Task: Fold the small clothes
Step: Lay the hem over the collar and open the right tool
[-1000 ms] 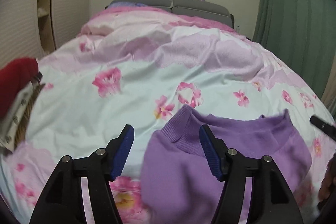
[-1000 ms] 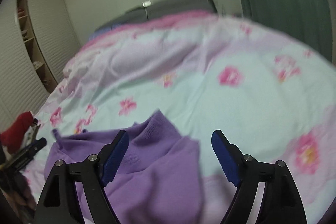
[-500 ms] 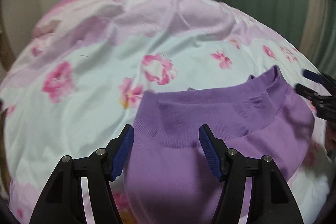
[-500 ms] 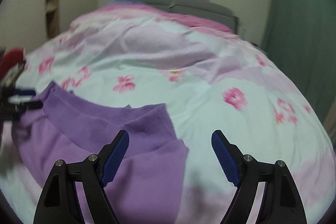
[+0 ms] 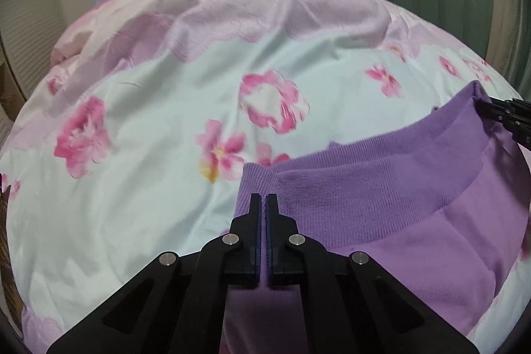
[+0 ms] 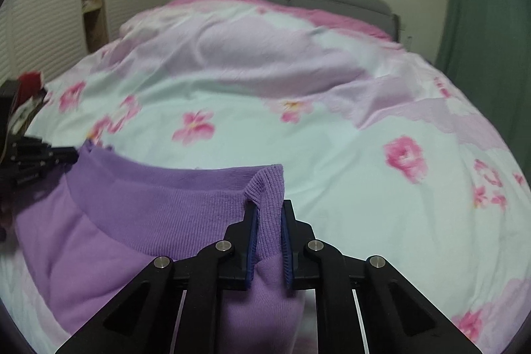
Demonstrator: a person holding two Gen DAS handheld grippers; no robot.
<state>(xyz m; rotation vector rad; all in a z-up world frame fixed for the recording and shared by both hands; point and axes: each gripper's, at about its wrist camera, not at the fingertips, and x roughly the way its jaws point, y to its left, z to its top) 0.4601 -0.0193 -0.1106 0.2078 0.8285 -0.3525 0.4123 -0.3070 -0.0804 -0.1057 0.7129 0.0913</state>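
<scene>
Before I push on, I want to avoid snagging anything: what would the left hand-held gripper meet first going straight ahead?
The left hand-held gripper, shut on the purple garment, points down at the floral duvet; it would probably press the ribbed band into that, though depth is unclear.

A small purple knit garment (image 5: 391, 214) with a wide ribbed band along its far edge lies on a floral bed cover (image 5: 159, 108), the band stretched sideways, its two corners lifted and pinched, the smoother body trailing nearer.
</scene>
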